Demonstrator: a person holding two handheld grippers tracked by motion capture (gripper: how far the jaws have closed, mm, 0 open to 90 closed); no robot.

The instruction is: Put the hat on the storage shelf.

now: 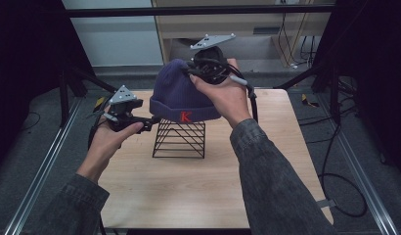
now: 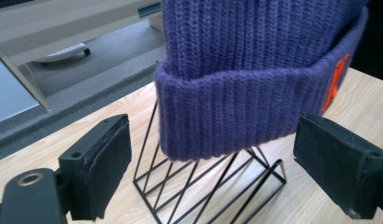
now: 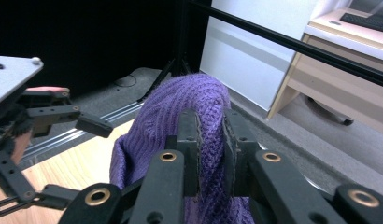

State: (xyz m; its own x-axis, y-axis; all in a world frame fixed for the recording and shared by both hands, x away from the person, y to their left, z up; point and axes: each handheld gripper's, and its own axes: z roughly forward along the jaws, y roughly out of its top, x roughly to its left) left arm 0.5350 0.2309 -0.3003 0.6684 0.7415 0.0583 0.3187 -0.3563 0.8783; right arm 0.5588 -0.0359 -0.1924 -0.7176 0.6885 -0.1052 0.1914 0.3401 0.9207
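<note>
You had the right gripper (image 3: 210, 140) pinched tight on the crown of the purple beanie (image 1: 181, 93) atop the wire stand (image 1: 179, 139), the left gripper (image 2: 217, 168) gaping empty by its cuff; lifting clear likely came next.

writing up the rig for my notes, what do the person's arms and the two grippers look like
Both forearms wear dark grey denim-like sleeves. Each hand carries a black gripper: the left gripper and the right gripper each bear a grey three-cornered plate on top, and a black cable trails from the right one. The jaws are black blocks faced with dark pads, with brass-coloured rivets at their joints.
</note>
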